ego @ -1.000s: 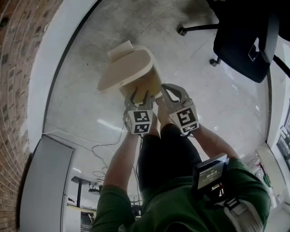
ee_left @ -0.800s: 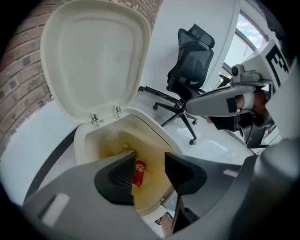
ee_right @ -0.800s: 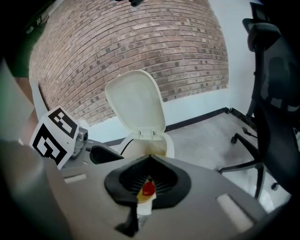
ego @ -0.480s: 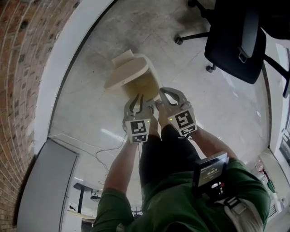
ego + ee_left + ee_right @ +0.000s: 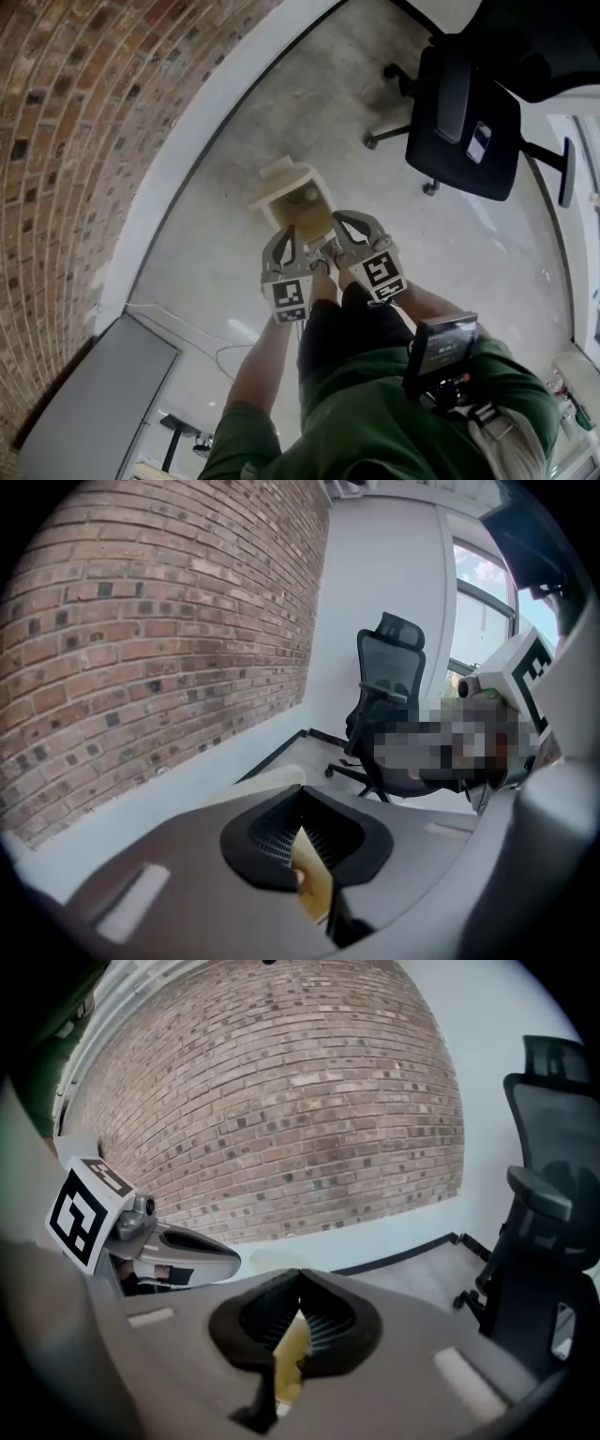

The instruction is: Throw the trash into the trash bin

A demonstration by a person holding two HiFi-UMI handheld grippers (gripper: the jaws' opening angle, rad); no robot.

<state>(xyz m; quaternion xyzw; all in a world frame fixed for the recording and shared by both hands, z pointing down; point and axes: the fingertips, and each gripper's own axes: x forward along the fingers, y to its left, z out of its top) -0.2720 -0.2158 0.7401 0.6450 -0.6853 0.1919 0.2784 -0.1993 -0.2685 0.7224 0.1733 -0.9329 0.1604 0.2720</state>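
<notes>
The cream trash bin [image 5: 298, 199] stands on the floor with its lid tipped up, and something dark lies inside it. Both grippers hang above its near edge. My left gripper [image 5: 282, 231] has just been closing and is now shut, with nothing between its jaws. My right gripper [image 5: 341, 218] is beside it, also shut and empty. In the left gripper view the jaw tips [image 5: 302, 790] meet, and only the yellowish bin [image 5: 315, 885] shows through the gap below them. The right gripper view shows the same: tips [image 5: 298, 1276] together, the bin [image 5: 289, 1358] behind.
A black office chair [image 5: 464, 122] stands on castors at the back right. A curved brick wall [image 5: 103, 122] with a white base runs along the left. A grey panel [image 5: 84, 403] is at the lower left, and a cable [image 5: 187, 323] trails over the floor beside it.
Both grippers have risen away from the bin, which now looks smaller and farther below. The left jaws went from wide open to shut. The view has swung up toward the wall and chair.
</notes>
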